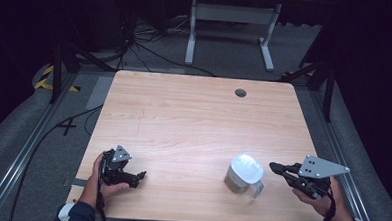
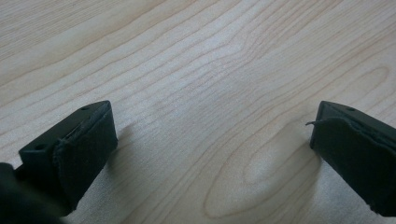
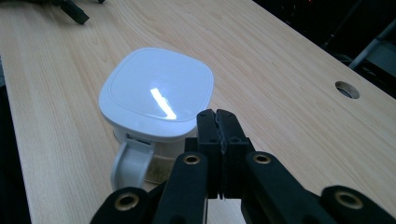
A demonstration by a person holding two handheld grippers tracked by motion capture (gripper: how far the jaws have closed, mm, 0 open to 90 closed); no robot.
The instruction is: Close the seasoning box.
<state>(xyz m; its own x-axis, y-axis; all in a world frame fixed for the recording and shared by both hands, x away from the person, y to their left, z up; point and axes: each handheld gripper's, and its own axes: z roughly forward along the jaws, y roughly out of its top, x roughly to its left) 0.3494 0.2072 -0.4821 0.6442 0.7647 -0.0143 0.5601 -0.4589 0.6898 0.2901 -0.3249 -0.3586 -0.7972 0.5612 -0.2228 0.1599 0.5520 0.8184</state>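
Sitting on table (image 1: 184, 115): 1 lidded jug (image 1: 244, 172); 2 grippers, L (image 1: 140, 176) jaws apart, R (image 1: 274, 166) pressed together, empty.

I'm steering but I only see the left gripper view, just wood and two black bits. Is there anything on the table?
Observer: Yes, a white lidded jug stands near the table's front right part.
Operator: Is my other gripper holding it?
Observer: No. The right gripper is shut with nothing between its jaws, just short of the jug.
Operator: Does the jug have a handle?
Observer: Yes, a white handle on the side that faces the right gripper.
Operator: Where am I, then?
Observer: The left gripper sits open at the front left, well apart from the jug.
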